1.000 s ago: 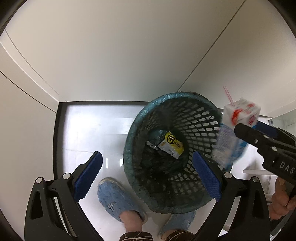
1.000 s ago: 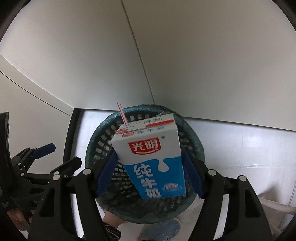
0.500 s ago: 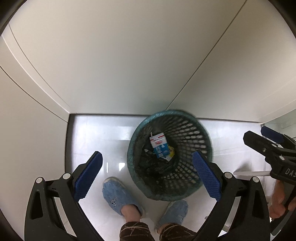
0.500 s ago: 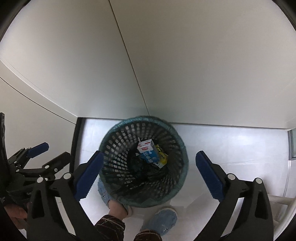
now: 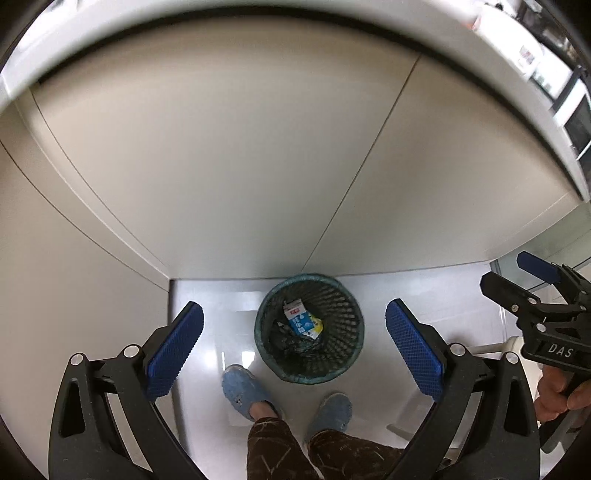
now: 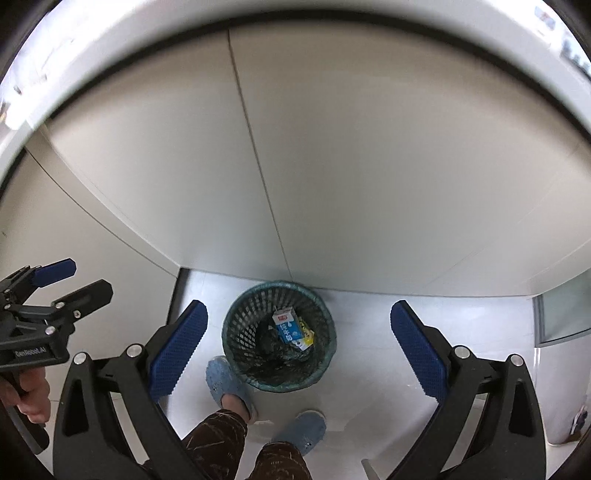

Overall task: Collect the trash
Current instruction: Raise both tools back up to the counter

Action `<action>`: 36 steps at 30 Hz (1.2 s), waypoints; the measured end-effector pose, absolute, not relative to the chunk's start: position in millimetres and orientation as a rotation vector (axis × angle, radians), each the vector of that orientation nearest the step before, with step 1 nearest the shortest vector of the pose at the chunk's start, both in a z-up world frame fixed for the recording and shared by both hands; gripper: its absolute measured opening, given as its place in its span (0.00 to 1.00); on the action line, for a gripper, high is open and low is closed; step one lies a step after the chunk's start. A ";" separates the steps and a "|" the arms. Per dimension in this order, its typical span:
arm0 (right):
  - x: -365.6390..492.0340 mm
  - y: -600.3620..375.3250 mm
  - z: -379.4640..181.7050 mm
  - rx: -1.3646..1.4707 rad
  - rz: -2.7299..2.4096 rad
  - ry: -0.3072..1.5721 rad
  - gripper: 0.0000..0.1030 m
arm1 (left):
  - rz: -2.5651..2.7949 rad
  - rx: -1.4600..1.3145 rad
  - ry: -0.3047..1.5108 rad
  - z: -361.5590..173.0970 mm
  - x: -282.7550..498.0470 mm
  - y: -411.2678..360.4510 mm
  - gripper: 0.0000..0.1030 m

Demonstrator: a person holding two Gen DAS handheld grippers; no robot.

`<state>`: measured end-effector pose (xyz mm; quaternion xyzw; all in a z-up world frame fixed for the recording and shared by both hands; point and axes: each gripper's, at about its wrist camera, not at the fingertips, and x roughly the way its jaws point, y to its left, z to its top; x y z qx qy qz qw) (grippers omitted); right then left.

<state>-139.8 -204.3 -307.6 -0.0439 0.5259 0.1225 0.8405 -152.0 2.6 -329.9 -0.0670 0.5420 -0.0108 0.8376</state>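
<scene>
A dark green mesh wastebasket (image 5: 351, 347) (image 6: 240, 332) stands on the floor against the cabinet fronts, far below both grippers. Inside it lies a blue and white milk carton (image 5: 297, 319) (image 6: 287, 326) beside a yellow wrapper (image 5: 315, 326) (image 6: 306, 330) on a dark liner. My left gripper (image 5: 294, 343) is open and holds nothing; it also shows at the left edge of the right wrist view as the left gripper (image 6: 72, 282). My right gripper (image 6: 299, 345) is open wide and holds nothing; the right gripper (image 5: 511, 275) also shows in the left wrist view.
Beige cabinet doors (image 5: 258, 166) rise behind the basket under a white countertop edge (image 5: 295, 22). A person's feet in blue slippers (image 5: 243, 387) (image 6: 225, 380) stand just in front of the basket on the glossy white floor (image 6: 369, 332).
The right gripper opened and the milk carton dropped into the basket. Both grippers then rose well above it, so the basket looks much smaller and the countertop edge has come into view.
</scene>
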 end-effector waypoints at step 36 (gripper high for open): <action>-20.8 -218.4 -39.0 -0.066 0.139 0.891 0.88 | -0.095 -0.057 1.007 -51.8 12.9 42.0 0.94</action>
